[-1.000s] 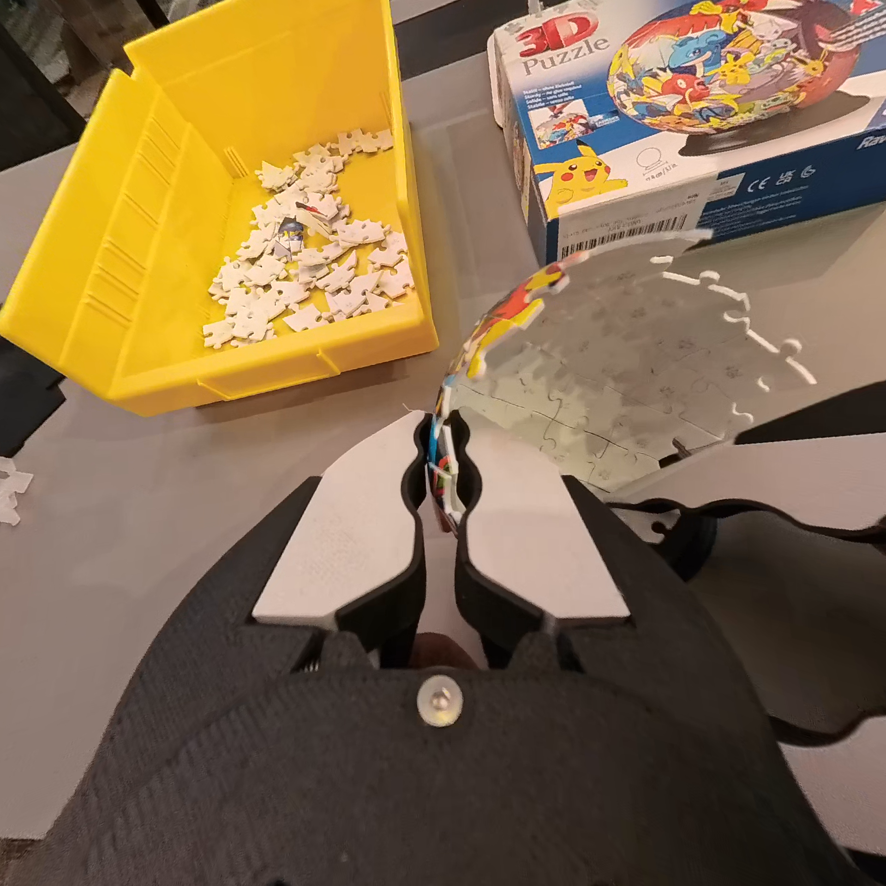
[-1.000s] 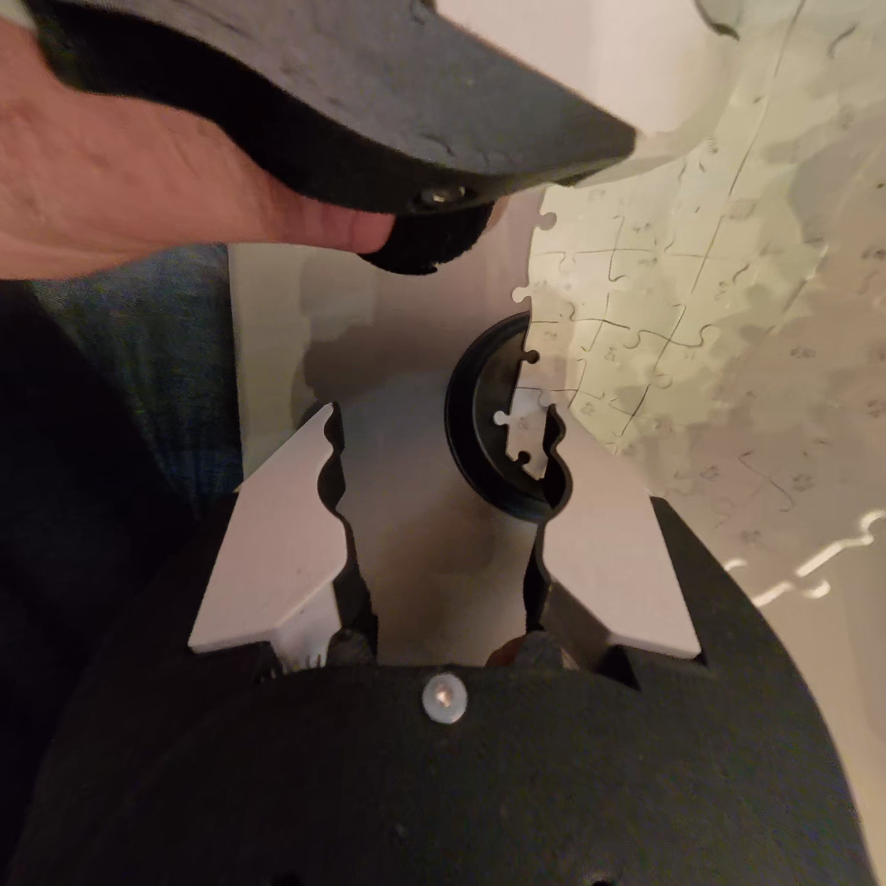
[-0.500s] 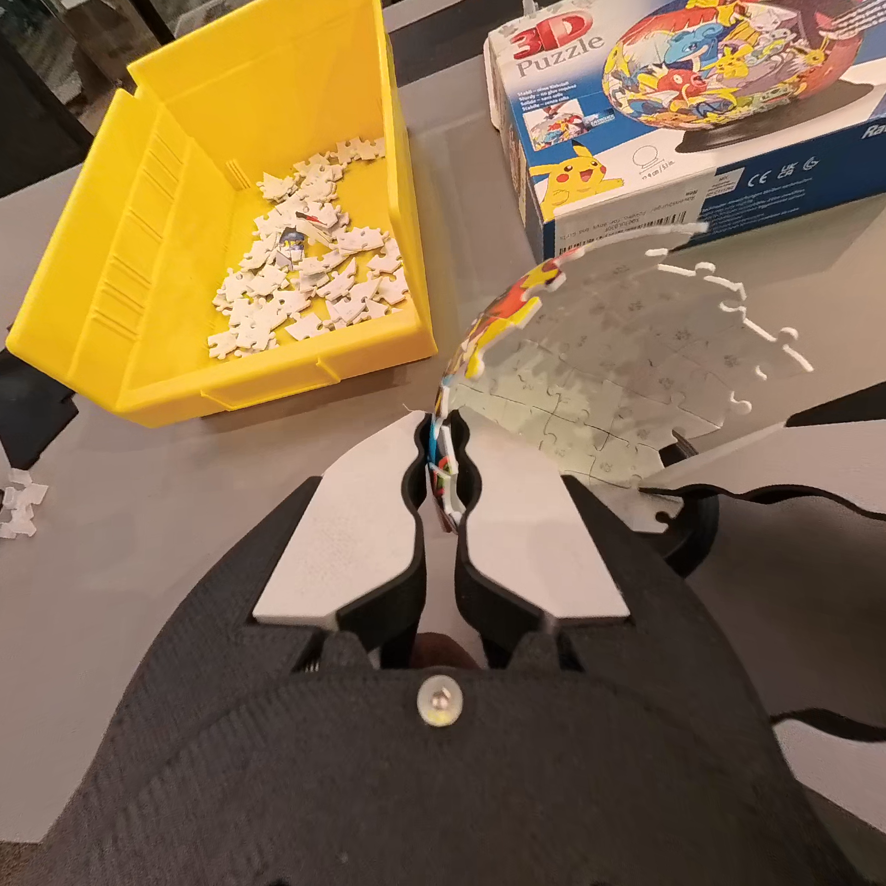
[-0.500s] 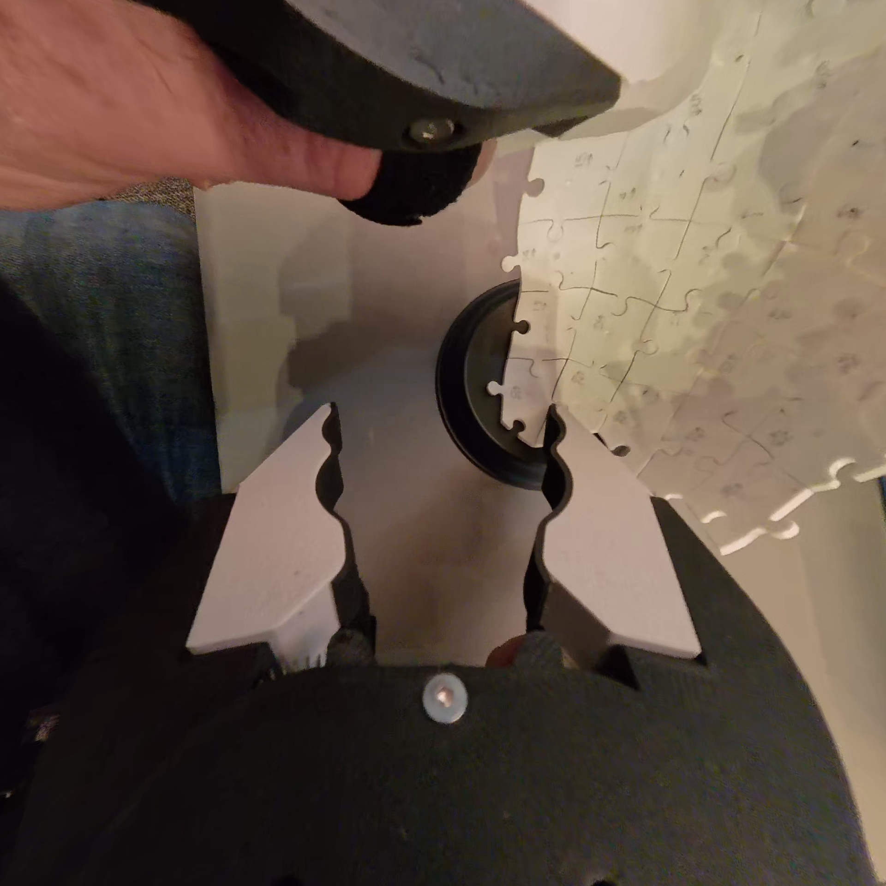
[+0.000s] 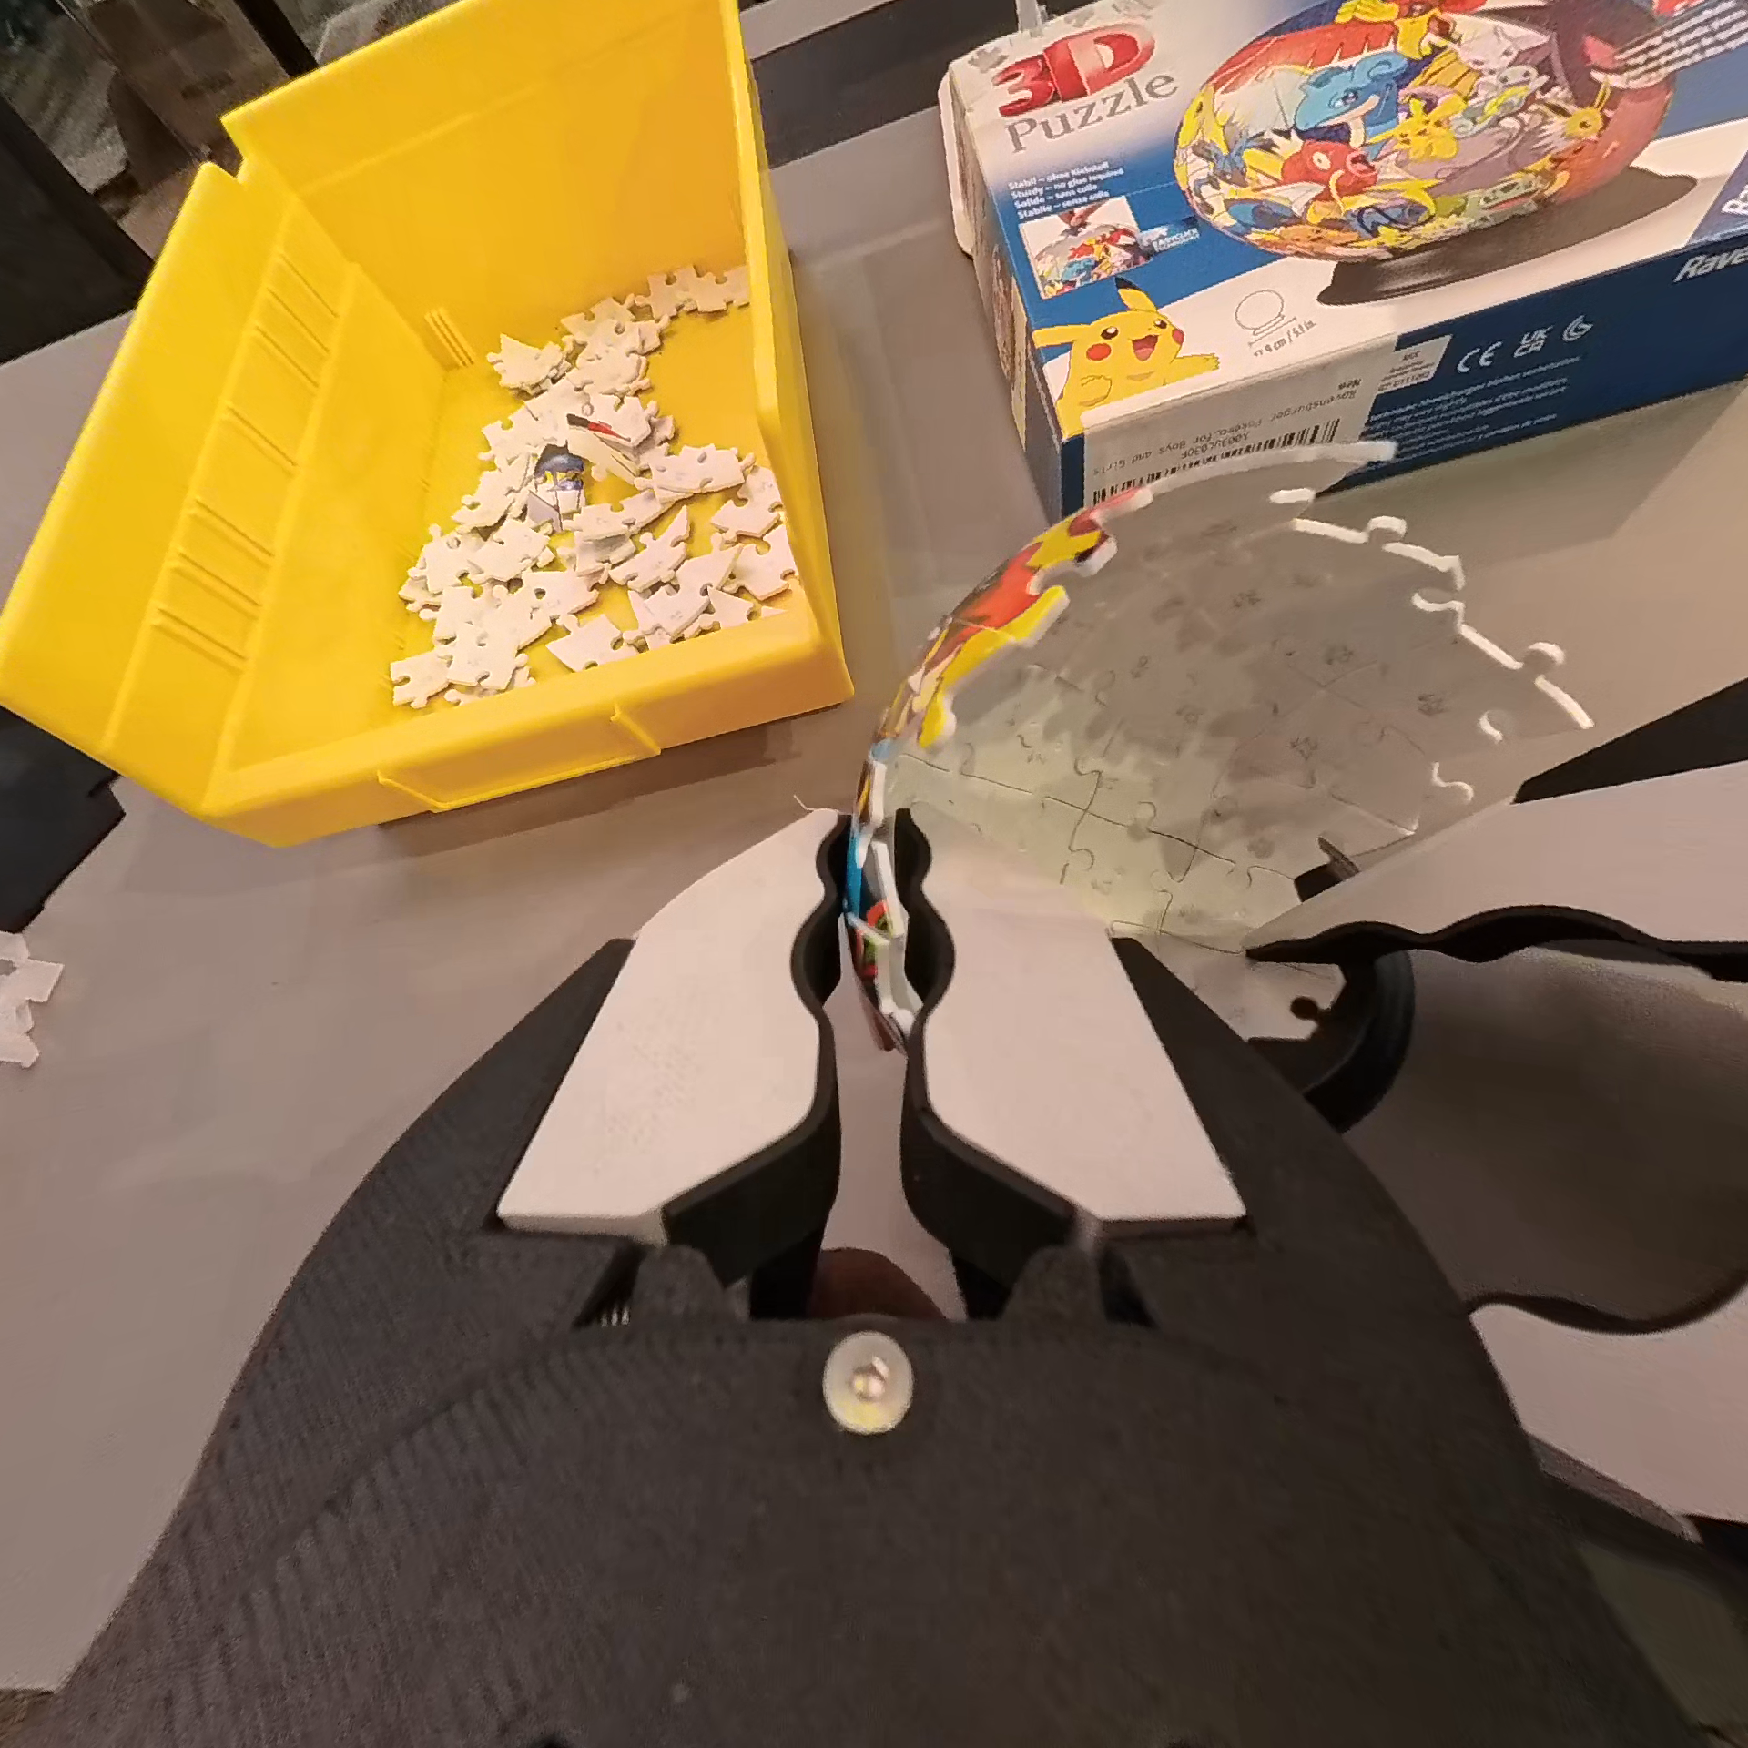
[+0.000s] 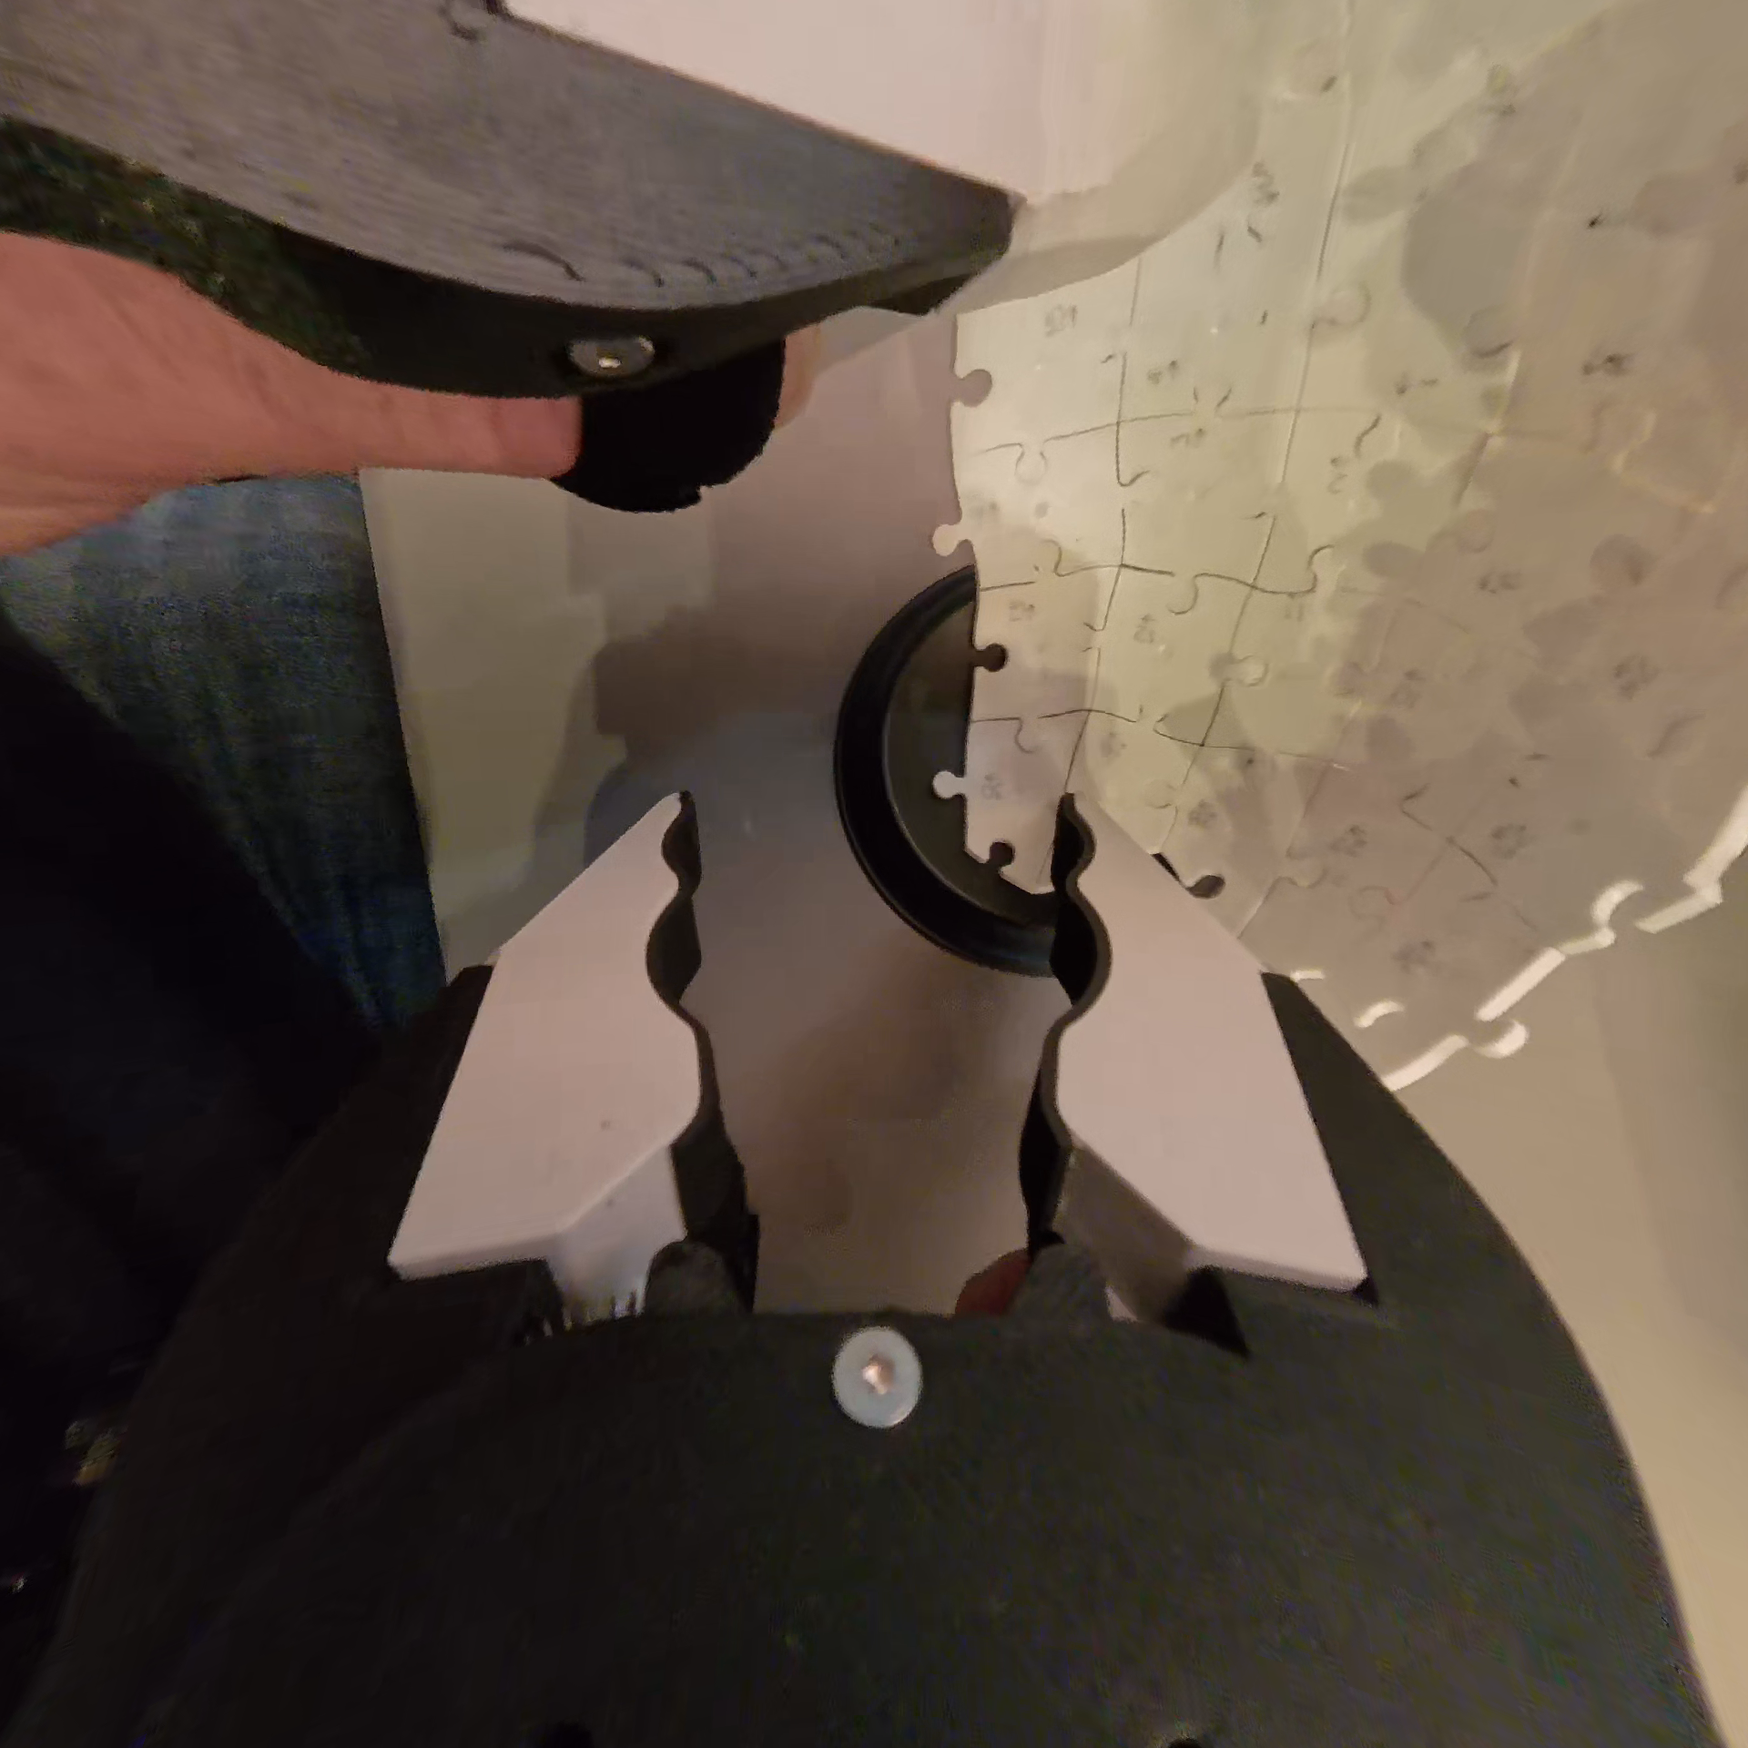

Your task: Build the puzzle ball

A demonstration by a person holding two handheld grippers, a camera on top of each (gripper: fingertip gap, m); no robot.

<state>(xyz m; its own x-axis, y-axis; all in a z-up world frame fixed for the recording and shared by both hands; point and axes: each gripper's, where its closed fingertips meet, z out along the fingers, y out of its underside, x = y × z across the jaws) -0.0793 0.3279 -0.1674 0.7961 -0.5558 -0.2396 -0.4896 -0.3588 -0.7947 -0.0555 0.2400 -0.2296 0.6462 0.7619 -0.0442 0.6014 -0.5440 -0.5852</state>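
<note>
Grey worktop is carrying everything; landmark is the half-built puzzle ball, a curved shell sitting mid-worktop with its pale inner face showing toward both cameras. Yellow bin is sitting to the left of the ball and a bit beyond it, apart from it. Puzzle box, blue with a printed ball picture, is lying just beyond the ball, not touching as far as I can tell. Left tongs are pinching the ball's near-left rim edge-on, coloured outer face visible between the two white fingers. A person's hand is gripping those tongs, seen above-left of the ball in the right wrist view. Right tongs are standing spread wide with nothing between them, at the ball's lower edge; right finger is lying against the shell's bottom pieces, left finger well clear. Black round stand is sitting under the ball's lower edge, partly covered by the shell. Loose pieces are lying in a heap on the bin floor, mostly white backs up. A few more white pieces are lying on the worktop far left of the ball.
</note>
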